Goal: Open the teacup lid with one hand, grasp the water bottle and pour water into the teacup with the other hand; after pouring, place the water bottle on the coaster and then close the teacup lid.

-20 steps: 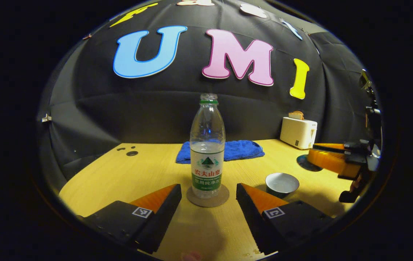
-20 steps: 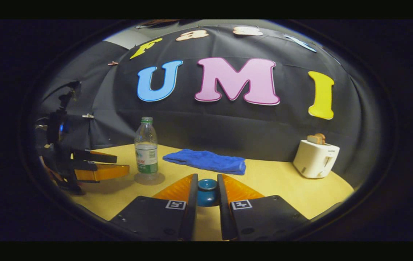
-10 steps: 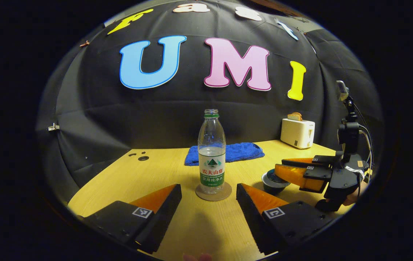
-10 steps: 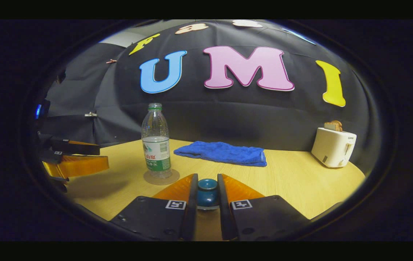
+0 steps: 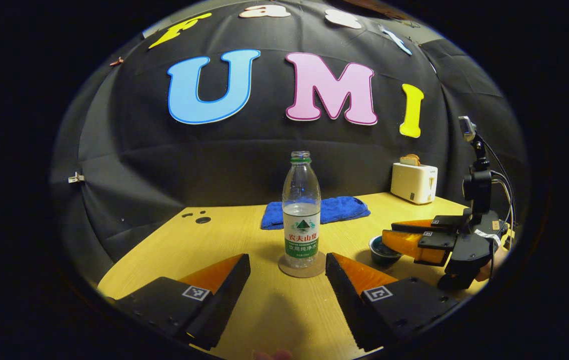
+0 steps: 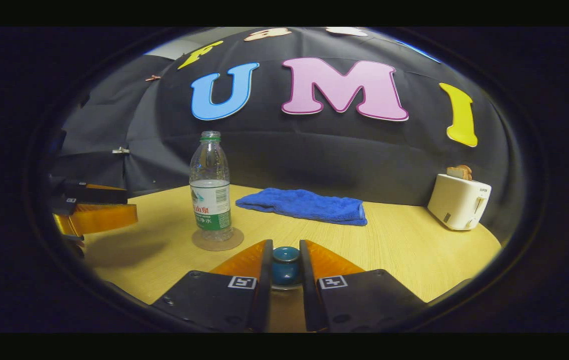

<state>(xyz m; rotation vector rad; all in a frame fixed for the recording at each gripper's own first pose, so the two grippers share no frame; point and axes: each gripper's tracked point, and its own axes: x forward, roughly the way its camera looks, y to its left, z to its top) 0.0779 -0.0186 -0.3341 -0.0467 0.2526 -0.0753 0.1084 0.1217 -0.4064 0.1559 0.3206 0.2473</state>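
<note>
A clear water bottle (image 5: 301, 210) with a green label stands upright on a round coaster (image 5: 314, 270) in the left gripper view. My left gripper (image 5: 287, 262) is open just short of it, one finger on each side, touching nothing. To the right, the dark teacup (image 5: 381, 252) sits on the table with my right gripper (image 5: 389, 239) over it. In the right gripper view, my right gripper (image 6: 285, 246) is shut on the blue lid knob (image 6: 285, 262). The lid looks seated on the cup. The bottle (image 6: 209, 190) and coaster (image 6: 218, 241) stand to its left.
A folded blue towel (image 5: 314, 211) lies at the back of the wooden table (image 5: 204, 250). A white toaster (image 5: 413, 176) with toast stands at the back right. Small holes (image 5: 199, 218) mark the table's back left. The left gripper (image 6: 94, 210) shows at the left edge.
The right gripper has carried the lid from the right over the open teacup and lowered it onto the cup. The left gripper has drawn back a little from the bottle.
</note>
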